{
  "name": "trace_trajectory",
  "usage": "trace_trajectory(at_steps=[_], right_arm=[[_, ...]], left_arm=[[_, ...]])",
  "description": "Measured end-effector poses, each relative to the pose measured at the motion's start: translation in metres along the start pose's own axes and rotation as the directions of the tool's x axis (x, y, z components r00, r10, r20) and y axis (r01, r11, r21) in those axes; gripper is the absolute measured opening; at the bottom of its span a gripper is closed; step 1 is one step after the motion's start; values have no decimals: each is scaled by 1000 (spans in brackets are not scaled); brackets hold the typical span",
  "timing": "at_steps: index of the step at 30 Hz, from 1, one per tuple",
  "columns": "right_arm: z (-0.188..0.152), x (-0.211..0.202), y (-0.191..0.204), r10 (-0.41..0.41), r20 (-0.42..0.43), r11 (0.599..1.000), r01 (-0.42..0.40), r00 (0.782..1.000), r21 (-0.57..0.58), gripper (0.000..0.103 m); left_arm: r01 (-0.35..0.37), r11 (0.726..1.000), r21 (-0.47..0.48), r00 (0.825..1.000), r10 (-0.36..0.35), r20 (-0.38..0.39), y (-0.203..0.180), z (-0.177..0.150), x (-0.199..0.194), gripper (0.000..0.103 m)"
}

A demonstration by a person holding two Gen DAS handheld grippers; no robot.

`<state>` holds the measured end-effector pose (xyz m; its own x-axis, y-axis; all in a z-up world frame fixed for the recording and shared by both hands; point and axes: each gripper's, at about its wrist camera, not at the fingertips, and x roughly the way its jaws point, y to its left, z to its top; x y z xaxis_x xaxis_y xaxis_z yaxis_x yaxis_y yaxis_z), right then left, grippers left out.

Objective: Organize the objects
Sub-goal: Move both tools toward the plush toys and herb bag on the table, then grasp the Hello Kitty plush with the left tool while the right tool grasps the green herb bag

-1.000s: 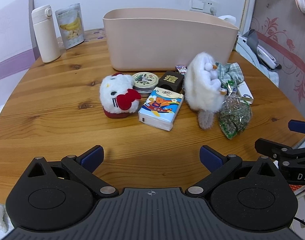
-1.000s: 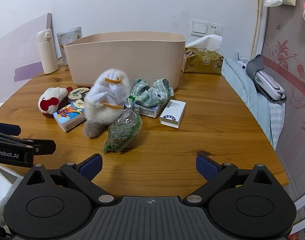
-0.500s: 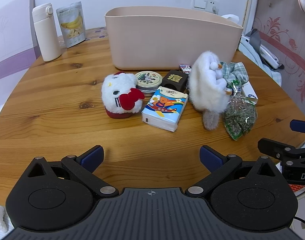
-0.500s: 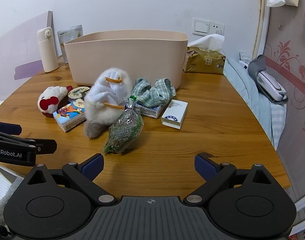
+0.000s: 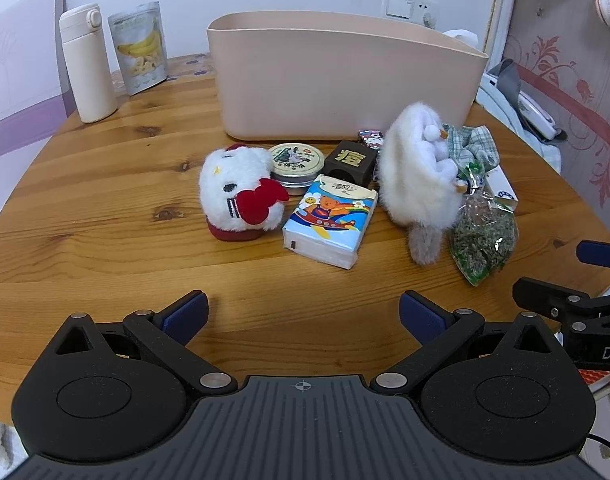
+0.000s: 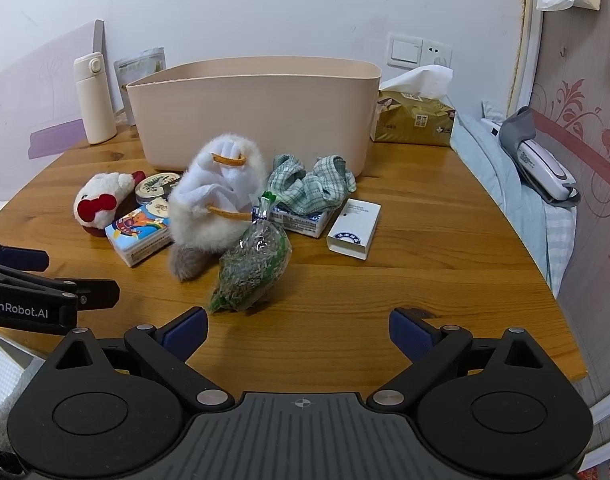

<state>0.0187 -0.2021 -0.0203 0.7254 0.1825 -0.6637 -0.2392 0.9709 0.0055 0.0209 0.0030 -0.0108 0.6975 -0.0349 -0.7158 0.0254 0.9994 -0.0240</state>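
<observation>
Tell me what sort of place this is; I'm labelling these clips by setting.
Probably a home bedroom: a wooden table stands beside a bed, with a wall socket and plush toys around.

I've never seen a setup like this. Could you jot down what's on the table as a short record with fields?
surface: round wooden table
container: beige bin, contents hidden
in front of bin: cat plush, round tin, tissue pack, fluffy white toy, bag of dried herbs, checked cloth
left claw: open, holding nothing
right claw: open, holding nothing
</observation>
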Motion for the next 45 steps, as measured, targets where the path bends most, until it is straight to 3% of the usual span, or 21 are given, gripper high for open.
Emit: trace_trajectory(at_steps=[27,45], right_arm=[[10,32,-3,46,-36,999,-45,998,31,98],[29,56,2,48,-58,998,-45,997,51,93]], left_arm=[[50,998,31,999,-50,7,5,20,35,103],[-2,999,-52,1000,3,23,44,52,47,103]])
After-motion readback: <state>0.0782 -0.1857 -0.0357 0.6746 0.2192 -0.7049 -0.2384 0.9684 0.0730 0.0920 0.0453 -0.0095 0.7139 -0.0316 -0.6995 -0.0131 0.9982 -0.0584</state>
